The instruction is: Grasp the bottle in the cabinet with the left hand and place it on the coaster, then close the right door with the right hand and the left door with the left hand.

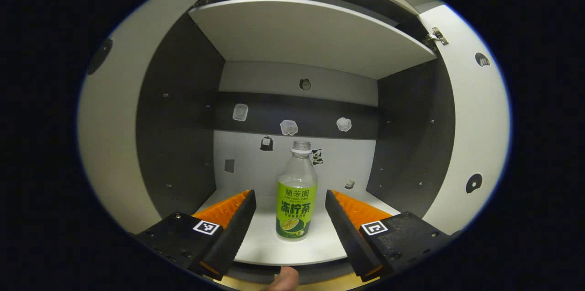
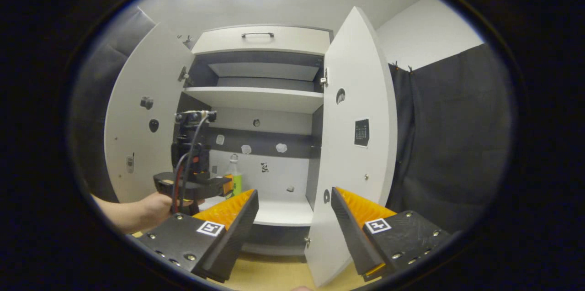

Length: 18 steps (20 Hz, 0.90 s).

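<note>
1. Left gripper point(image 1: 289, 218) is sitting released in front of the open cabinet point(image 1: 183, 145), its two fingers spread wide and pointing level into the lower compartment. I am seeing the bottle point(image 1: 297, 195) standing between them but farther in, with neither finger touching it.
2. From the right gripper view, I am watching a bare hand point(image 2: 153, 206) holding that left gripper point(image 2: 226, 186) up at the cabinet's mouth, forearm reaching in from the left.
3. Right gripper point(image 2: 295, 218) is hanging back from the cabinet point(image 2: 260, 94), also released, fingers wide apart with nothing between them, aimed toward the edge of the right door point(image 2: 352, 154).
4. The cabinet is holding one bottle, upright on the white floor of the lower compartment, near its front middle; it is clear with a green label and a pale cap.
5. I am counting two doors, both swung open: the left door point(image 2: 141, 131) and the right one.
6. One shelf point(image 1: 311, 35) is spanning above the bottle, bare on what I can see of it.
7. Several small stickers point(image 1: 289, 127) are dotting the back wall.
</note>
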Tool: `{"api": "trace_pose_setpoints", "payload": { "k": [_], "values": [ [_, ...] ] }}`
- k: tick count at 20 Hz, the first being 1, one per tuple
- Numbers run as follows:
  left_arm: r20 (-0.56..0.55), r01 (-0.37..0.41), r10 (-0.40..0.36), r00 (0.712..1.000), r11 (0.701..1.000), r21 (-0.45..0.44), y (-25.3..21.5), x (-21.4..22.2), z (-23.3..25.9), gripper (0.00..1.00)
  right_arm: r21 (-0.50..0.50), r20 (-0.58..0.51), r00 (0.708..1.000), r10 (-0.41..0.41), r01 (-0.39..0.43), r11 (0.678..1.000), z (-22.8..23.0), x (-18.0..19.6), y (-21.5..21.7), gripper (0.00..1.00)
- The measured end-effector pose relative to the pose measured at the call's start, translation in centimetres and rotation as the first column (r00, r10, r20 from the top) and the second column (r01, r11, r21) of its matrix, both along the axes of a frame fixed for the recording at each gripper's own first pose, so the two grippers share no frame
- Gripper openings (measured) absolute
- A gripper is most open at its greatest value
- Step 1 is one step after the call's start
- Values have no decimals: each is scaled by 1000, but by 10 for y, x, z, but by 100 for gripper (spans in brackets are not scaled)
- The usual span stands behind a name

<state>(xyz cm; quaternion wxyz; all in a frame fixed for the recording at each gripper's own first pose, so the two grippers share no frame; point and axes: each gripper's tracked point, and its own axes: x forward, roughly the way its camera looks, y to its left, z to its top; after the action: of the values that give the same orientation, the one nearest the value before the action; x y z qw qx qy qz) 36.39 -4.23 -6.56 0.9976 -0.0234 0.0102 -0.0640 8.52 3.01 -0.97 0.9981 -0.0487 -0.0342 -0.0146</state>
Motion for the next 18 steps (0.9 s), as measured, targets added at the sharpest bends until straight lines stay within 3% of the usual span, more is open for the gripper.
{"api": "trace_pose_setpoints", "payload": {
  "k": [5, 10, 11, 13, 18],
  "values": [
    [-22, 1, -1, 1000, 1000, 11, -7, 39, -13, 96, -40, -13, 1000, -10, 10, 999, -10, -7, -8, 96],
    [-68, -16, 20, 997, 998, 66, 0, 74, -31, 97, 108, -63, 997, -47, 54, 993, -22, -23, -27, 96],
    [-91, 2, 4, 996, 998, 70, -3, 71, -33, 95, 113, -77, 995, -58, 67, 991, -25, -27, -31, 94],
    [-88, -1, 7, 996, 998, 66, 2, 61, -28, 80, 100, -85, 994, -72, 81, 992, -26, -36, -39, 96],
    [-65, 23, -22, 998, 999, 24, 1, 2, -4, 79, 125, -71, 996, -49, 58, 991, -23, -67, -46, 96]
  ]
}}
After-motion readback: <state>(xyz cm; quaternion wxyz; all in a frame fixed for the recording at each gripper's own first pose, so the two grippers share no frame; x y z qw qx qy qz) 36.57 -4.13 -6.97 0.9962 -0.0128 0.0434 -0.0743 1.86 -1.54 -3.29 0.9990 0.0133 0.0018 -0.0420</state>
